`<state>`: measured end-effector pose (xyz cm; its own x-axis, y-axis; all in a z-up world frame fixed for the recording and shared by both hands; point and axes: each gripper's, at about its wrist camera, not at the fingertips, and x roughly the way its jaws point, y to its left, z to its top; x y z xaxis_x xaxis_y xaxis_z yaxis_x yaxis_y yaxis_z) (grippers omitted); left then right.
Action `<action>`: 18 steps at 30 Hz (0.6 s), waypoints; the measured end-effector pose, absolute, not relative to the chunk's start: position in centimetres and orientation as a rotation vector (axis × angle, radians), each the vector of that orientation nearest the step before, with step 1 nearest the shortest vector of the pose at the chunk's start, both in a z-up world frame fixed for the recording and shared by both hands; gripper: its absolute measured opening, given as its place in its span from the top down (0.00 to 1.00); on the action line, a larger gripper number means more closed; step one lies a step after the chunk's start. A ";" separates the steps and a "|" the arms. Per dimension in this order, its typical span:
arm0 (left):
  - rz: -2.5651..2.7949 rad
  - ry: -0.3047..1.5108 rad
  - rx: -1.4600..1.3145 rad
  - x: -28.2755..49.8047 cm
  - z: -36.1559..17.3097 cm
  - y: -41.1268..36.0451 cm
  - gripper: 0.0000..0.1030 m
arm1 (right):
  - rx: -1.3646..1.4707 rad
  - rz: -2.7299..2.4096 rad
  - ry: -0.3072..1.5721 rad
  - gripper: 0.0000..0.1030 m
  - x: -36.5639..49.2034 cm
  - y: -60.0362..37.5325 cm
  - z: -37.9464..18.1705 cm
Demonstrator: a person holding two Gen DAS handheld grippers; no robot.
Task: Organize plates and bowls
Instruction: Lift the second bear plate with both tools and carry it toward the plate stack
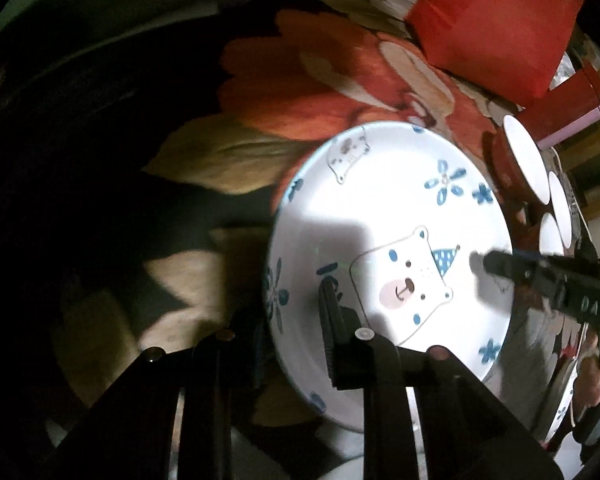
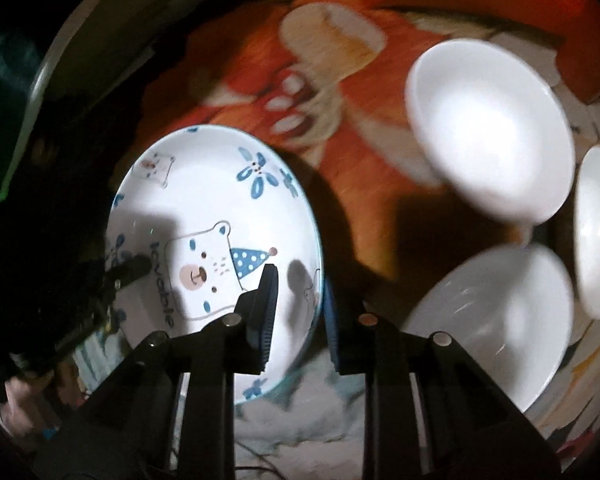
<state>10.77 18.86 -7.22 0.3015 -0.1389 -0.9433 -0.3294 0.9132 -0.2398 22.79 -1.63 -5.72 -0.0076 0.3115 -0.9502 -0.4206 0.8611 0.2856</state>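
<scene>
A white plate with a bear drawing and blue flowers (image 1: 380, 216) is held between both grippers above a flowered cloth. My left gripper (image 1: 296, 320) is shut on its left rim, one finger (image 1: 332, 320) over the plate's face. My right gripper (image 2: 300, 312) is shut on the plate's (image 2: 204, 200) right rim, one finger (image 2: 266, 312) inside and one outside. The right gripper's finger (image 1: 512, 266) shows in the left wrist view, the left gripper's finger (image 2: 128, 270) in the right wrist view. Three plain white bowls (image 2: 488, 124) (image 2: 500, 320) (image 2: 598, 232) lie to the right.
A red box (image 1: 496, 20) stands at the far right behind the bowls (image 1: 526, 158). The cloth (image 1: 300, 80) has large orange flowers on a dark ground. The table's pale edge (image 2: 52, 60) curves along the far left.
</scene>
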 end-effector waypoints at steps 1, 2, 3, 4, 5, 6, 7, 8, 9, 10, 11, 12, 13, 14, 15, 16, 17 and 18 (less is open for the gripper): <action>0.126 1.259 -0.430 10.4 -7.2 19.1 0.78 | -0.092 0.586 1.476 0.78 22.0 -1.4 -6.0; 0.118 1.255 -0.424 10.3 -7.1 19.3 0.78 | -0.094 0.587 1.456 0.75 21.4 -1.2 -6.0; 0.117 1.252 -0.405 10.2 -7.1 19.1 0.78 | -0.104 0.579 1.433 0.75 20.9 -1.1 -6.0; 0.112 1.249 -0.383 10.4 -7.2 18.8 0.78 | -0.109 0.566 1.413 0.75 20.7 -1.1 -5.9; 0.115 1.245 -0.373 10.6 -7.1 18.7 0.77 | -0.099 0.554 1.402 0.75 20.5 -1.1 -6.1; 0.117 1.241 -0.370 10.9 -7.1 18.6 0.76 | -0.077 0.545 1.403 0.75 20.4 -1.3 -6.3; 0.113 1.236 -0.363 11.1 -7.2 18.5 0.71 | -0.058 0.540 1.413 0.76 20.5 -1.6 -6.8; 0.108 1.232 -0.357 11.3 -7.3 18.5 0.69 | -0.044 0.537 1.433 0.78 20.3 -1.6 -7.5; 0.103 1.228 -0.361 11.4 -7.3 18.6 0.69 | -0.029 0.535 1.441 0.76 20.1 -1.7 -8.0; 0.100 1.231 -0.370 11.4 -7.3 18.7 0.70 | -0.020 0.526 1.419 0.77 19.9 -1.8 -8.0; 0.100 1.232 -0.363 11.3 -7.2 18.6 0.71 | -0.022 0.521 1.406 0.78 19.7 -1.9 -7.9; 0.097 1.230 -0.338 10.9 -7.0 18.4 0.71 | -0.022 0.518 1.400 0.78 19.6 -2.0 -7.9; 0.095 1.225 -0.310 10.7 -6.9 18.1 0.71 | -0.018 0.517 1.399 0.80 19.4 -2.2 -7.9; 0.092 1.220 -0.289 10.4 -6.8 17.8 0.71 | -0.016 0.516 1.398 0.81 19.2 -2.4 -7.9; 0.085 1.216 -0.269 10.2 -6.6 17.3 0.71 | -0.019 0.516 1.392 0.81 19.4 -2.4 -7.8; 0.074 1.215 -0.254 9.9 -6.3 16.8 0.71 | -0.025 0.516 1.385 0.81 19.2 -2.5 -7.6; 0.065 1.214 -0.245 9.6 -6.0 16.3 0.71 | -0.028 0.514 1.378 0.82 19.0 -3.0 -7.4; 0.050 1.212 -0.234 9.2 -5.6 15.8 0.71 | -0.025 0.511 1.375 0.82 19.0 -3.1 -7.2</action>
